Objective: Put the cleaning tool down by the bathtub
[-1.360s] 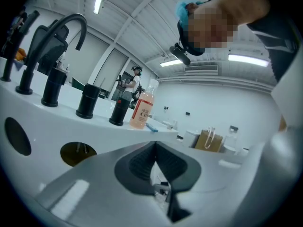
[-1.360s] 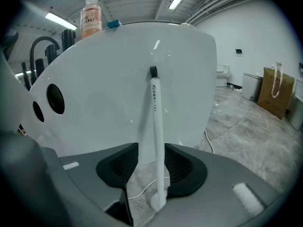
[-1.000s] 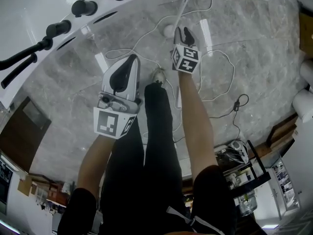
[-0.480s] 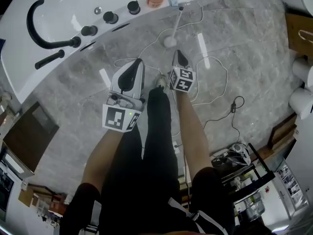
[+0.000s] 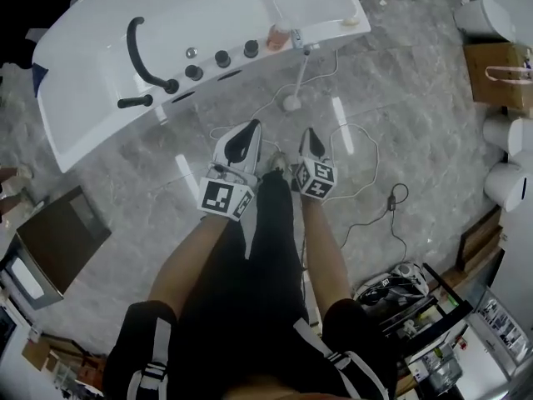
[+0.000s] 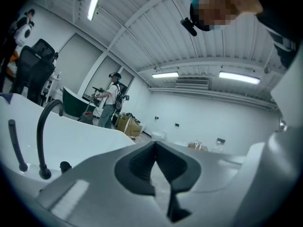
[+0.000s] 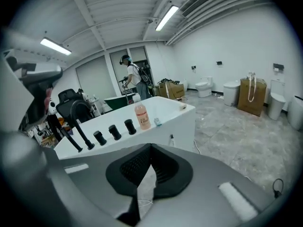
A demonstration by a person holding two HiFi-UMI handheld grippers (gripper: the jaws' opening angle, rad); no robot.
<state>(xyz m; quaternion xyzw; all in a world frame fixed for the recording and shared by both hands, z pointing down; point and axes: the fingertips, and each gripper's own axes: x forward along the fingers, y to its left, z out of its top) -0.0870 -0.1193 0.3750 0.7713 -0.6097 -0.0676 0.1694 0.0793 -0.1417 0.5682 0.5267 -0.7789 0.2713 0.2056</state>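
Both closed: left claw (image 5: 251,126), right claw (image 5: 309,132) | cleaning tool (image 5: 297,75): thin white stick, round head

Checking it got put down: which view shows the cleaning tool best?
The head view: the cleaning tool leans against the bathtub, head on the floor. The right gripper view catches only its handle top; the left gripper view shows none.

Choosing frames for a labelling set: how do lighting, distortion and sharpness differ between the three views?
Head view: even light, sharp, strip-light glare on the floor. Left gripper view: heavy fisheye, dark corners, bluish cast, bright ceiling lights. Right gripper view: same fisheye, bathtub sharp, close foreground soft.
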